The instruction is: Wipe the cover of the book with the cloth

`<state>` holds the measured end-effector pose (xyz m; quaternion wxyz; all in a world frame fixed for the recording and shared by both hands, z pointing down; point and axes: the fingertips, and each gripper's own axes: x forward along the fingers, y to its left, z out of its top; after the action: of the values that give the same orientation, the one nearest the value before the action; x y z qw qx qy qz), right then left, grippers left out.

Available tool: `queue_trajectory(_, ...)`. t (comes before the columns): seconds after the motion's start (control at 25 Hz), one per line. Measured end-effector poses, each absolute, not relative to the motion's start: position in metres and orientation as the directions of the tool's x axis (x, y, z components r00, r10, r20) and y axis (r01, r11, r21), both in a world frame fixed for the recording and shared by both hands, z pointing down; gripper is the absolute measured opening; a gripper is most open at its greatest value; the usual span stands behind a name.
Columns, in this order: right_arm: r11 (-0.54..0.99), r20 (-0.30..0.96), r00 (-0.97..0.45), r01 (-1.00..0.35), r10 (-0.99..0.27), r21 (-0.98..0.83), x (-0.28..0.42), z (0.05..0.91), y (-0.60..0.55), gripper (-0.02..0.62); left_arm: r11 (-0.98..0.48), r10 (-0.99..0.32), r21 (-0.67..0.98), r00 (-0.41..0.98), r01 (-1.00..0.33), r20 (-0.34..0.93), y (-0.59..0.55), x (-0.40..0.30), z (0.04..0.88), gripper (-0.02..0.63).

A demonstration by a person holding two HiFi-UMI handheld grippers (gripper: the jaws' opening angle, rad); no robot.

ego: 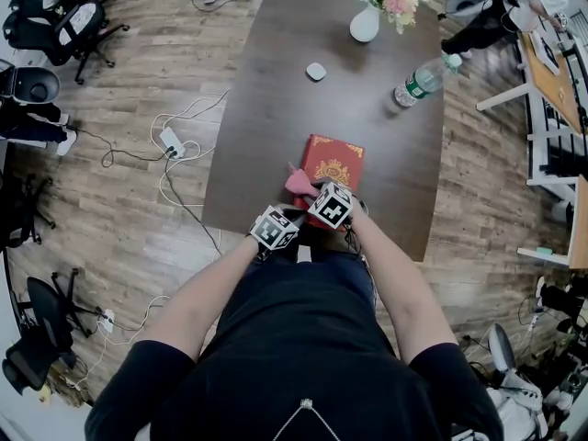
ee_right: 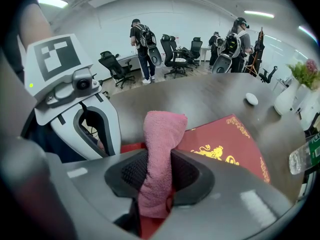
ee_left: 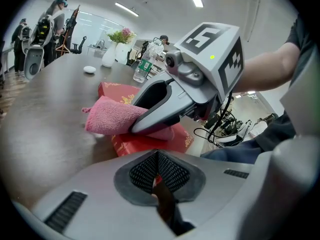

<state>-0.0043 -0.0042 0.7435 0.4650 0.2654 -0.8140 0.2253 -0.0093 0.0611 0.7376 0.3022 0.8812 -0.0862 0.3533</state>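
Book [ego: 336, 160] under cloth [ego: 299, 184]; bottle [ego: 421, 82], vase [ego: 365, 24] beyond.

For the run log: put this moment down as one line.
phase: cover wipe | right gripper: shut on pink terry cloth, resting on red gold-embossed book | left gripper: shut on book's near edge

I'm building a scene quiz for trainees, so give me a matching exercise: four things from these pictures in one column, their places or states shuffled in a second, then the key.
1. pink terry cloth
2. red hardcover book with gold emblem
3. white vase of flowers
4. clear plastic bottle

A. far end of the dark table
B. pinched between the right gripper jaws
C. near the table's right edge
D. flat at the table's near edge

Pairs: 1-B, 2-D, 3-A, 4-C
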Motion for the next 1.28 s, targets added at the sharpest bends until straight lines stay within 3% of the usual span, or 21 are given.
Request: queue_trajectory(1.28,0.726,0.879,-0.410,-0.678,-0.243,-0.116,0.029,0.746,0.010,0.126,-0.803,0.066,0.473,0.736,-0.362,0.674,0.060,-0.011,0.739,-0.005)
